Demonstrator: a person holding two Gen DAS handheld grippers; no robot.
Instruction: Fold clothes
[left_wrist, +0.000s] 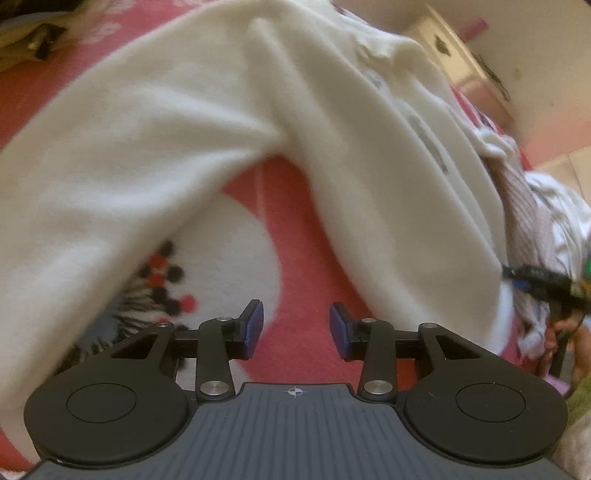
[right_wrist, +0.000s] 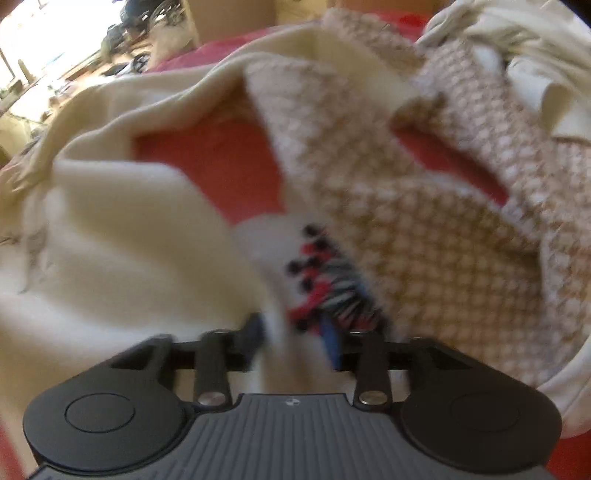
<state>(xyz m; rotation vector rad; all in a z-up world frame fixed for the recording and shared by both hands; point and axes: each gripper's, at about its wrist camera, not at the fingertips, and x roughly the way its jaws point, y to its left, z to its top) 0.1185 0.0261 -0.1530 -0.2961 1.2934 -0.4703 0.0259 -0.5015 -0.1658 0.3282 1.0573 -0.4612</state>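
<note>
The left gripper (left_wrist: 297, 328) hangs with jaws apart and empty, the cream sweater (left_wrist: 221, 110) spread just ahead for folding, while the blurred right gripper (right_wrist: 295, 339) seems clamped on its edge.

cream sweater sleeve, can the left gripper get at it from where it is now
Probably yes. The left gripper is open with only bare pink blanket between its jaws, and the cream sweater sleeve lies just ahead to its left with nothing covering it.

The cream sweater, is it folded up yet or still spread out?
Still spread out, not folded. The cream sweater lies open on the pink blanket, its sleeve angling away from the body with blanket showing between them.
</note>
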